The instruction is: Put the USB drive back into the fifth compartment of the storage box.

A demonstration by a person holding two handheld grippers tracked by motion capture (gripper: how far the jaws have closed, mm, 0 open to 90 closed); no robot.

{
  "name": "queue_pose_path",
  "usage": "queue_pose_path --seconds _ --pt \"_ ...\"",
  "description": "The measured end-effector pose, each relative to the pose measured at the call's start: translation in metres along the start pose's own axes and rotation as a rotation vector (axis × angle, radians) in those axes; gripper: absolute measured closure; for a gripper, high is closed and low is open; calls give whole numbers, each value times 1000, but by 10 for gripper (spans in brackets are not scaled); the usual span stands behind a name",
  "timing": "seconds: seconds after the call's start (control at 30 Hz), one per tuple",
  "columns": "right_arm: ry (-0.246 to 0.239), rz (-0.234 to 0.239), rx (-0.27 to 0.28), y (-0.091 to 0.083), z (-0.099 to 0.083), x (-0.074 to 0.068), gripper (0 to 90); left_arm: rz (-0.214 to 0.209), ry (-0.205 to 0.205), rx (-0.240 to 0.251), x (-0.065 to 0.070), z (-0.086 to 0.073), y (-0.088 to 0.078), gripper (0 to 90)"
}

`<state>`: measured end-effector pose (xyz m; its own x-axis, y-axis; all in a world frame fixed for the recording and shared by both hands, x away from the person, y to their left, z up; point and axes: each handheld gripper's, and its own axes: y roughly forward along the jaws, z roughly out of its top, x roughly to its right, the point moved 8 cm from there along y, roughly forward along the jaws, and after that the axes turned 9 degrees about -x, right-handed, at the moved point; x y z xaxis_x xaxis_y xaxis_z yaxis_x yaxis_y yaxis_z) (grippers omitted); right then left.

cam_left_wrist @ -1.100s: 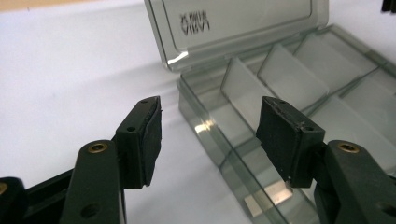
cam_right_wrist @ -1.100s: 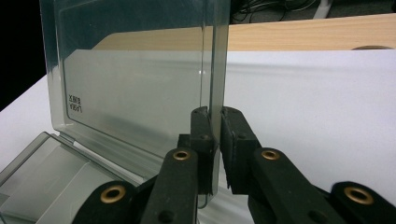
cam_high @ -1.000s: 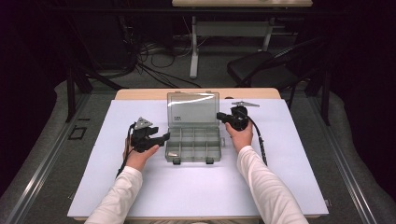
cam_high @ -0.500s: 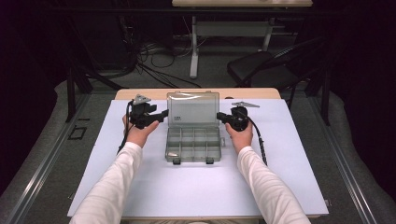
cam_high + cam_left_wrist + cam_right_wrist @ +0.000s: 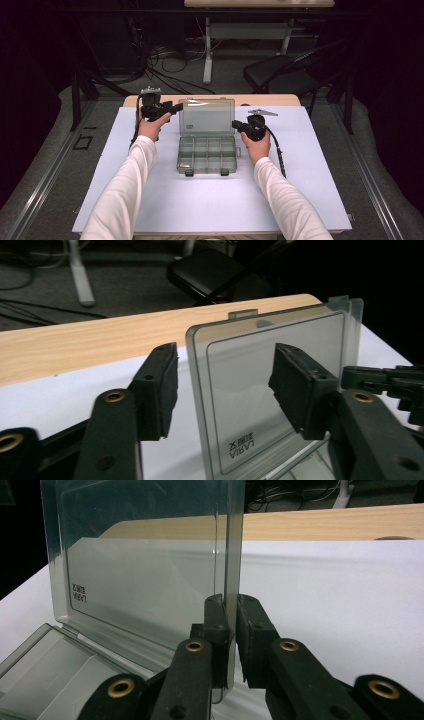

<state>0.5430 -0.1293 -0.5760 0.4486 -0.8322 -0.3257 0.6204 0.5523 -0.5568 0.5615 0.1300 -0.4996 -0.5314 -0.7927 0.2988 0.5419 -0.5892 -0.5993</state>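
Right gripper (image 5: 239,126) clamped on the right side edge of the organizer box's lid (image 5: 206,118). In the right gripper view its two black pads pinch that clear edge from both sides, low on the lid, near the hinge line.

Left gripper (image 5: 175,107) sits at the lid's upper left corner, jaws apart, nothing pressed. They have just been closing. In the left gripper view the lid's left edge (image 5: 197,405) stands between the two pads, one pad on each face, gaps visible on both. No contact that I can see.

Organizer box (image 5: 207,155): clear, smoke-grey plastic, lying open near the middle of the white sheet (image 5: 150,200) that covers the bench, toward the far edge. Its tray rests flat, divided into small compartments in two rows; two dark latches (image 5: 189,173) on the near rim. Contents of the compartments too small to tell, apart from something pale in the near left one.

Lid stands roughly upright off the tray's far rim, hinged there, its inner face toward me. A small tab (image 5: 243,314) sticks up from its top edge. Embossed lettering sits by the hinge, near its left corner.

Box's long axis runs left to right, parallel to the bench's near edge. Lid's long axis runs the same way. Bare wood strip of the bench (image 5: 270,99) shows beyond the sheet.
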Motion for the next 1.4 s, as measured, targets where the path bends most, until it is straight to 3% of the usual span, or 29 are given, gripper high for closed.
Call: queue_pose_path --seconds 0.37,0.7,0.9,1.13,1.4 --pt "-8 0 3 0 0 0 841 -17 -38 -59 -6 -4 20 558" --pt "-6 2 3 0 0 0 841 -7 -7 -80 -11 -9 27 656" --pt "-7 3 4 0 0 0 840 7 1 -64 -14 -8 31 681" --pt "-4 2 6 0 0 0 841 -13 33 -63 -15 -8 30 709" --pt "-2 7 7 0 0 0 840 -25 33 -71 -17 -9 27 800"
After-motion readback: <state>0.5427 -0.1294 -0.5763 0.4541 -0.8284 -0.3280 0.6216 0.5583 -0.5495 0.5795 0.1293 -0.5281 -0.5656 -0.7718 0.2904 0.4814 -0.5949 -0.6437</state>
